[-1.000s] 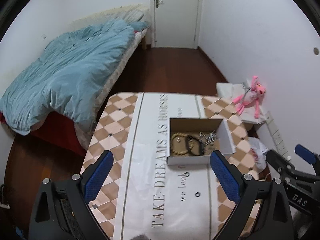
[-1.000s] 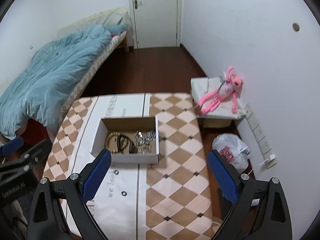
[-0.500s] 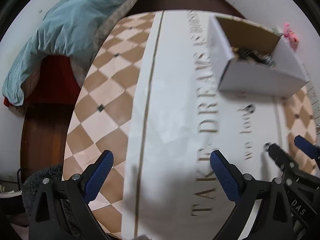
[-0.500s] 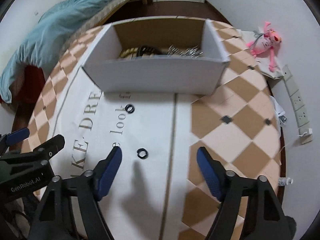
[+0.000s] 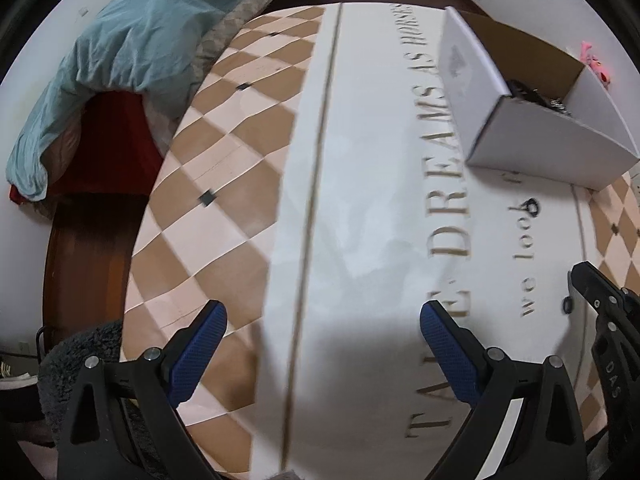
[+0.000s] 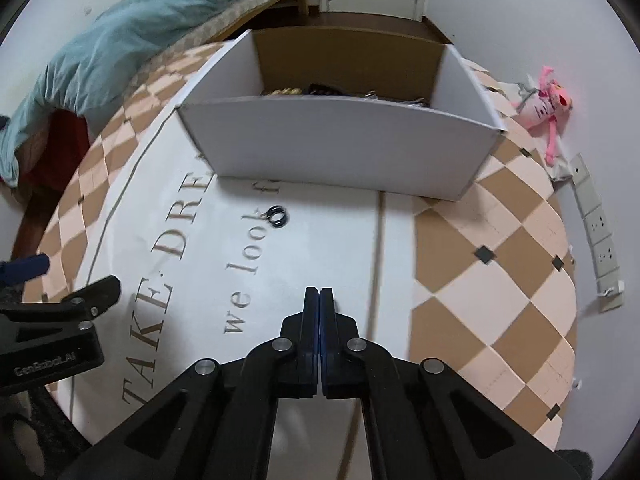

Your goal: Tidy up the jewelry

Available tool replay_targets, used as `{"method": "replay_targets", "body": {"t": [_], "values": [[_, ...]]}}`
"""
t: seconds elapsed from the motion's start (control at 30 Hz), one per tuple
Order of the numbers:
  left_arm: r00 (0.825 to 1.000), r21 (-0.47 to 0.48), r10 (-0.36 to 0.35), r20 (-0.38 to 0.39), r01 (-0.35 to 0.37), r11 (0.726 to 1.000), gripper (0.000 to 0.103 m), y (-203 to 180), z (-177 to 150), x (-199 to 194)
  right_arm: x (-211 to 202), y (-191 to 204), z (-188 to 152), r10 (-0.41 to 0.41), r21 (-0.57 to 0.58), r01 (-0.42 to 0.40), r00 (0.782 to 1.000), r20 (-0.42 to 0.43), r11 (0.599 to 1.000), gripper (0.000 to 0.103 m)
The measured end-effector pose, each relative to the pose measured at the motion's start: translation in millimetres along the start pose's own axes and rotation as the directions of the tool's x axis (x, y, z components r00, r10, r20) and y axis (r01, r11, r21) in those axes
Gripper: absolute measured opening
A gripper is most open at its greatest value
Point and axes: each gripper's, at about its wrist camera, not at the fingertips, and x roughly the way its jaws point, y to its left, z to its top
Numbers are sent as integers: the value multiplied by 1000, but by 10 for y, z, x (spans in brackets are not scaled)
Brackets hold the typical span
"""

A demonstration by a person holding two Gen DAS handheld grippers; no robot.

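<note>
A white cardboard box [image 6: 340, 148] holding beads and metal jewelry stands on the table; it also shows in the left wrist view [image 5: 552, 148]. A small black ring [image 6: 277, 216] lies on the white cloth in front of the box, also in the left wrist view [image 5: 531, 207]. A second black ring [image 5: 566, 305] lies by the right gripper's tip. My right gripper [image 6: 319, 296] is shut low over the cloth where that ring lay; whether it holds the ring is hidden. My left gripper [image 5: 320, 344] is open and empty over the cloth's left part.
The table [image 6: 500, 280] has a checkered brown and pink cover with a lettered white runner. A bed with a blue duvet [image 5: 132, 40] stands to the left. A pink plush toy [image 6: 544, 108] and a power strip [image 6: 596, 224] lie to the right by the wall.
Both grippers dropped from high above to just over the table. The right gripper moved onto the nearer black ring and went from open to shut. The left gripper stayed open.
</note>
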Motion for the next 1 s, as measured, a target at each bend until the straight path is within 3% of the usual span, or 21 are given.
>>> {"method": "replay_targets", "body": {"t": [0.27,0.47,0.53,0.57,0.63,0.7,0.73,0.87,1.0], "values": [[992,42,-125,18,124,991,99,-562,293,29,-172,-664,131,-39,160,33,998,39,987,0],[986,122,-163,39,157,980,96,-948,423,108,-156,-979,102,-57,223,50,998,24,973,0],[985,154,-164,53,154,976,77,-1040,430,132,-168,-1017,90,-58,227,51,998,23,973,0],[983,159,-176,58,165,973,72,-1048,430,134,-176,-1032,86,-56,228,50,998,23,972,0],[974,177,-211,87,193,965,41,-1074,448,107,-178,-1062,90,-53,233,46,998,23,971,0],[971,199,-220,99,197,960,16,-1113,463,84,-171,-1068,78,-45,238,39,999,16,970,0],[970,212,-224,99,199,957,10,-1127,467,80,-165,-1074,80,-31,247,28,999,10,969,0],[966,207,-237,101,213,955,10,-1003,410,35,-178,-981,68,49,249,-48,999,4,967,1],[970,169,-225,97,206,964,10,-621,254,-28,-170,-663,23,130,177,-128,991,-4,976,6]]}}
